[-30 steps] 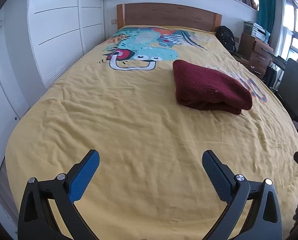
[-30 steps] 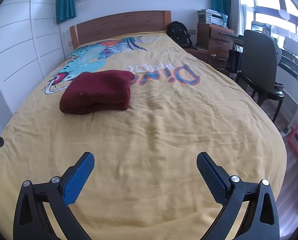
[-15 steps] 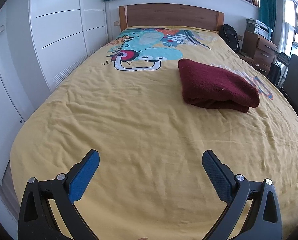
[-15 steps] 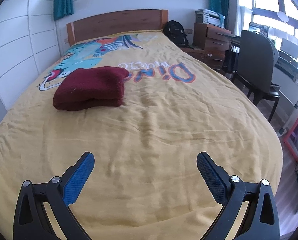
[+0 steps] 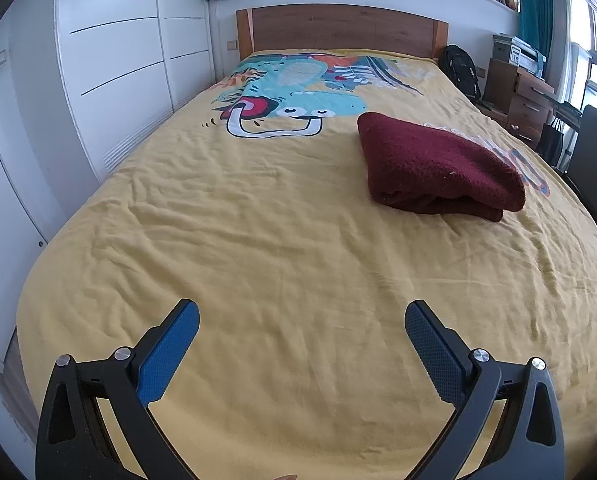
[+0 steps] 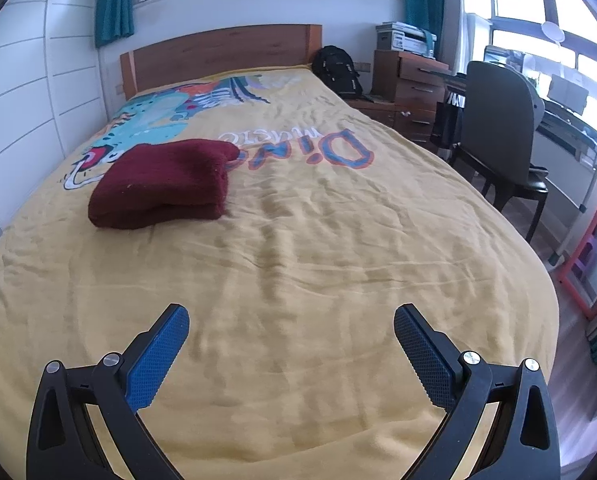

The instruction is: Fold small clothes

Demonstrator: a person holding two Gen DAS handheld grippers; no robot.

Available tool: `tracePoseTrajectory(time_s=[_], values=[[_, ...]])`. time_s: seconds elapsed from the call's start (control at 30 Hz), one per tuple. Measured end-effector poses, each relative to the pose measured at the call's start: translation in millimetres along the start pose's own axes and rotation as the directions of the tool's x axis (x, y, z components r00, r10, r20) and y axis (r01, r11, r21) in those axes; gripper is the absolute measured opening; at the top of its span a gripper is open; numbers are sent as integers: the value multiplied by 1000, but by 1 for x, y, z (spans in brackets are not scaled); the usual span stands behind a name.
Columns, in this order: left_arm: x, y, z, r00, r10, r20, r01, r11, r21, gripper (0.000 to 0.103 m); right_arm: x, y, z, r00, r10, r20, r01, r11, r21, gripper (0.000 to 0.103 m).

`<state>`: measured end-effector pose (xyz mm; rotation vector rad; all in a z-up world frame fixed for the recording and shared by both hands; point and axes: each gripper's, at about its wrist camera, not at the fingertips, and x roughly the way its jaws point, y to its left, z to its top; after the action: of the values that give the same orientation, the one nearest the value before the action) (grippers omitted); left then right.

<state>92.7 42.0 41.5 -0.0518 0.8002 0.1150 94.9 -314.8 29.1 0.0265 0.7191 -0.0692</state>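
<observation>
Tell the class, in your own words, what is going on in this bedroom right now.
A person holds a two-finger tool in each hand above a yellow dinosaur-print bedspread. The left tool and right tool are both open and hold nothing. A dark red knitted garment lies folded on the bed, untouched, well ahead of both.

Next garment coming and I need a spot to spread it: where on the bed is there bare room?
Widest bare stretch: the yellow bedspread between the folded maroon garment and both open grippers, left gripper and right gripper. Another bare strip lies between the garment and the white wardrobe. It is tighter toward the chair, where the garment sits nearer that edge.
</observation>
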Motion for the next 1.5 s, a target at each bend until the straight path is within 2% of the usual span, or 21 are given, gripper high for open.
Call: tracePoseTrajectory(time_s=[1.5], values=[[10,-7,-7,1000,-30,2,30,999,20,102,2,-3,-7,999,-32,-12,32,999,0,102]])
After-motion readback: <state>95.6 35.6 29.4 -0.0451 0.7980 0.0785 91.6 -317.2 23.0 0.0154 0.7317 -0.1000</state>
